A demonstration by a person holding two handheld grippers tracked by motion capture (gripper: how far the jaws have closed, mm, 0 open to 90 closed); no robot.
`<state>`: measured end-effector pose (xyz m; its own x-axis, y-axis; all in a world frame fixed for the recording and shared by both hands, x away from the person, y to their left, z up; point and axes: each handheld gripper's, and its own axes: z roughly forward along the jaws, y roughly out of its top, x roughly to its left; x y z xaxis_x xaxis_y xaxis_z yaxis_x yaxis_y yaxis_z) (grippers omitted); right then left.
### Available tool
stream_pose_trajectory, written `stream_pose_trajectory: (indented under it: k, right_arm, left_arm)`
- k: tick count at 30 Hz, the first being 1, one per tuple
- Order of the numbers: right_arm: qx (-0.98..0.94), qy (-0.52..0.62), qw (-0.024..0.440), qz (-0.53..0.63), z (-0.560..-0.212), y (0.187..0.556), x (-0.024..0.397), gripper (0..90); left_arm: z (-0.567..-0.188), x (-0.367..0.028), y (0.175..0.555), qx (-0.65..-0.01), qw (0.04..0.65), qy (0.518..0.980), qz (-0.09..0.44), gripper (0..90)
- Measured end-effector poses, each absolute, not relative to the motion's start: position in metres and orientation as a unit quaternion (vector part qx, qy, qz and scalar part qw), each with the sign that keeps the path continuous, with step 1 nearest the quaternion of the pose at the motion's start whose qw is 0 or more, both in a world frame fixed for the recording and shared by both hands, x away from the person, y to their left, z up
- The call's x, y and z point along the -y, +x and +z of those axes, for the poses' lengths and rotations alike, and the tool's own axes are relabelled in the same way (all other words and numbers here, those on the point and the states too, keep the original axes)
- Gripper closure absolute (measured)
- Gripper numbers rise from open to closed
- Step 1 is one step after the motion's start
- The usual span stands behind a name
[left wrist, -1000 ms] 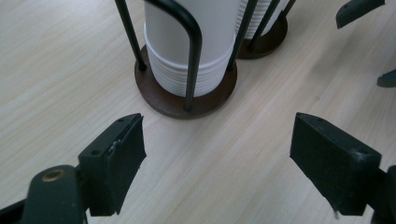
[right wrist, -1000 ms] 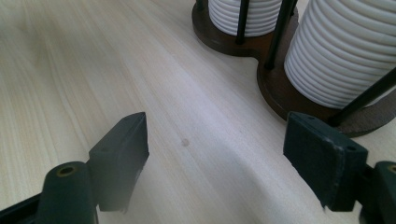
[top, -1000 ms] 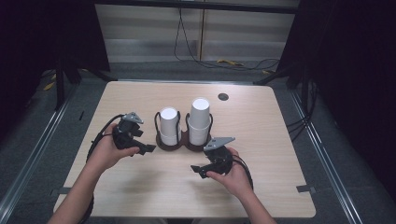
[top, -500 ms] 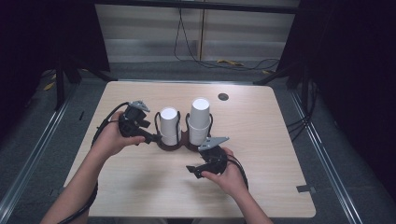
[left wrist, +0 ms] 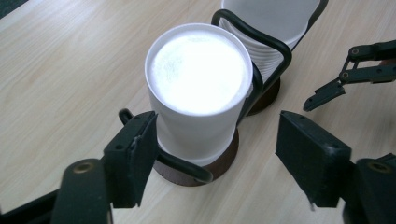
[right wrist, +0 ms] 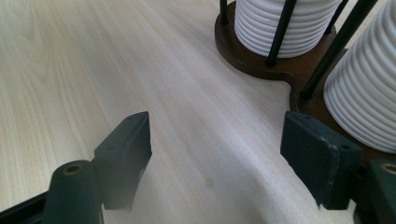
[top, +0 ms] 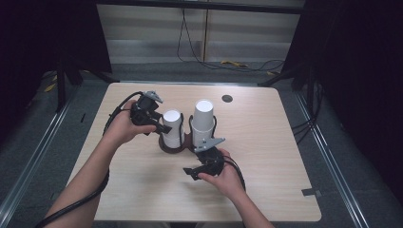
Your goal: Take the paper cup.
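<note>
Left gripper jaws just closing, apart around short cup stack, one pad touching. Right gripper open, empty, holder base just ahead.

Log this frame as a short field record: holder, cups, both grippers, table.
holder: brown two-slot cup holder with black wire loops, mid-table
short stack: white cups, in the slot nearer the left gripper
tall stack: white cups, in the other slot
left gripper: jaws either side of the short stack, just been closing, one pad at the cup wall, the other still apart
right gripper: low by the holder base, jaws open, nothing between them
table: light wood, dark round spot near far edge
</note>
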<state>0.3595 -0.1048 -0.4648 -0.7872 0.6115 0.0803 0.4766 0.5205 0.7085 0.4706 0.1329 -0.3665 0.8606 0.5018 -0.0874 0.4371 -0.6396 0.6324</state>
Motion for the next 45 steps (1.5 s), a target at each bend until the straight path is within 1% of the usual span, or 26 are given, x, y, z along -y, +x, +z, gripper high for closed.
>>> stream_pose_trajectory:
  k: [5,10,11,13,16,18,22,27,29,31,34,36,37,39,42,45]
  right_arm:
    - [-0.864,0.311,0.089,0.386,-0.467,0.362,0.100,24.8]
    - [-0.864,0.306,0.087,0.390,-0.469,0.368,0.093,24.9]
    - [-0.864,0.304,0.086,0.392,-0.468,0.369,0.091,25.1]
    - [-0.864,0.300,0.086,0.396,-0.467,0.371,0.087,25.1]
    - [-0.861,0.301,0.094,0.398,-0.466,0.375,0.082,25.0]
    - [-0.858,0.301,0.090,0.406,-0.466,0.377,0.078,24.9]
    - [-0.860,0.301,0.100,0.400,-0.467,0.381,0.070,24.3]
    - [-0.851,0.314,0.105,0.407,-0.469,0.385,0.064,24.0]
    - [-0.853,0.313,0.104,0.405,-0.470,0.386,0.062,24.0]
    - [-0.854,0.308,0.104,0.406,-0.471,0.386,0.060,23.8]
    - [-0.855,0.306,0.099,0.407,-0.471,0.386,0.058,23.3]
    - [-0.856,0.305,0.097,0.406,-0.471,0.385,0.057,23.2]
    - [-0.857,0.304,0.099,0.405,-0.471,0.385,0.057,23.2]
    - [-0.858,0.300,0.100,0.404,-0.470,0.384,0.057,23.0]
    - [-0.860,0.297,0.100,0.403,-0.469,0.383,0.059,23.0]
    - [-0.861,0.294,0.103,0.401,-0.468,0.383,0.059,23.0]
  left_arm:
    - [-0.369,-0.129,0.472,-0.249,0.334,0.908,0.048,31.1]
    - [-0.370,-0.130,0.475,-0.235,0.337,0.910,0.051,30.1]
    - [-0.371,-0.130,0.475,-0.241,0.341,0.908,0.044,29.6]
    - [-0.371,-0.130,0.475,-0.245,0.343,0.906,0.047,29.7]
    - [-0.370,-0.129,0.475,-0.241,0.332,0.911,0.052,34.3]
    - [-0.370,-0.129,0.475,-0.240,0.325,0.913,0.050,42.0]
    - [-0.370,-0.128,0.474,-0.253,0.329,0.908,0.050,45.3]
    - [-0.369,-0.126,0.474,-0.271,0.332,0.902,0.049,40.2]
    - [-0.366,-0.125,0.474,-0.272,0.327,0.903,0.057,34.9]
    - [-0.364,-0.123,0.476,-0.268,0.328,0.904,0.051,33.5]
    - [-0.363,-0.119,0.478,-0.263,0.319,0.909,0.059,32.0]
    - [-0.364,-0.118,0.479,-0.263,0.328,0.906,0.053,28.8]
    - [-0.366,-0.117,0.481,-0.270,0.331,0.903,0.050,29.0]
    - [-0.371,-0.117,0.483,-0.274,0.327,0.903,0.042,25.7]
    - [-0.375,-0.114,0.484,-0.259,0.327,0.908,0.040,24.3]
    - [-0.376,-0.112,0.485,-0.265,0.326,0.907,0.041,24.4]
